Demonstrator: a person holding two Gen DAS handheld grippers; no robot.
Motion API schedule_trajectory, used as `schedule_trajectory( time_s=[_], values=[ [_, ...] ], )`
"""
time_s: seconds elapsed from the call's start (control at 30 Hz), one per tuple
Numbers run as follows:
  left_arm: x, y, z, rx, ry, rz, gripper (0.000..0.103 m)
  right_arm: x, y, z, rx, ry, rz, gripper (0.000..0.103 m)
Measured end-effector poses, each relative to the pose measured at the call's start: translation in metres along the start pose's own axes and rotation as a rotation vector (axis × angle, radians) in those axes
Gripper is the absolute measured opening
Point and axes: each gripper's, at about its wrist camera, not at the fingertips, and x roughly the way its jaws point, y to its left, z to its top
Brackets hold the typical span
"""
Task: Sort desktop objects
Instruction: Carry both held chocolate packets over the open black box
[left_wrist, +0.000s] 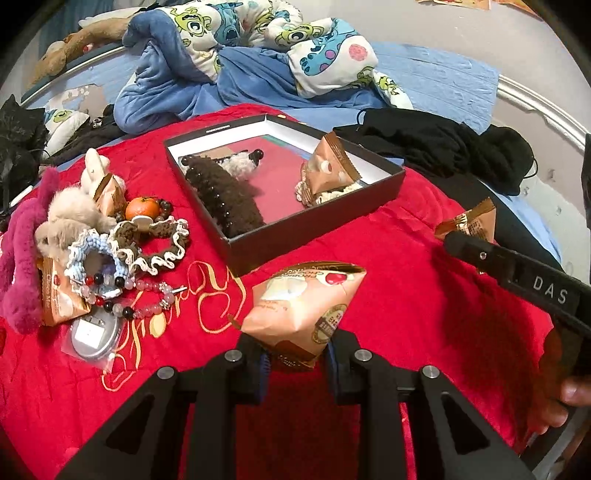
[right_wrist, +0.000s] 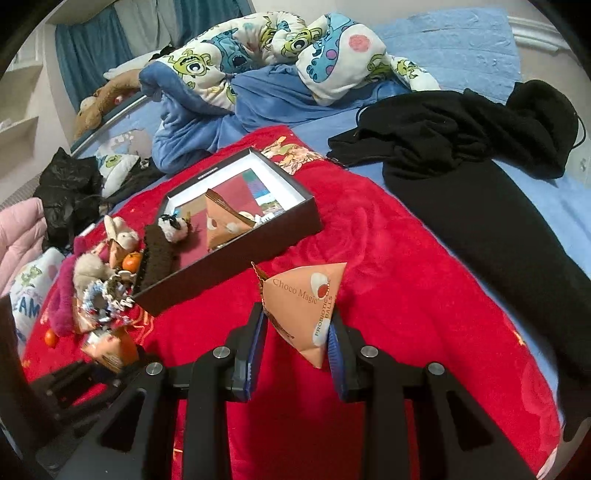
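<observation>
Indoor light, moderately bright, probably from overhead. My left gripper (left_wrist: 295, 363) throws soft shadow on red blanket (left_wrist: 406, 295). Fisheye bends bed rail, black vignette in corners. Left edge of right view smeared; black clothes (right_wrist: 480, 155) lose detail.

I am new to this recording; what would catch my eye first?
Each gripper holds a peach triangular snack packet between its fingers: the left gripper one, the right gripper another. Behind them, a dark shallow cardboard box sits on the bright red blanket, already holding a similar packet.
</observation>
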Motion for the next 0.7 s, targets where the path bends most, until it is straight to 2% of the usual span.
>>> schedule_trajectory(
  time_s=[0.17,0.37,0.57,0.7],
  values=[
    [0.002,0.002,0.010,0.013,-0.015,0.014,0.025,0.003,0.011,0.004,-0.022,-0.012,0.017,0.029],
    [0.007,0.006,0.024,0.021,-0.031,0.030,0.025,0.008,0.034,0.011,-0.128,-0.040,-0.046,0.029],
    [0.021,0.016,0.033,0.028,-0.002,0.037,0.025,0.022,0.039,0.026,-0.109,-0.045,-0.033,0.029],
    [0.034,0.023,0.042,0.001,0.038,-0.065,0.025,0.034,0.045,0.043,-0.102,-0.051,-0.028,0.029]
  ],
)
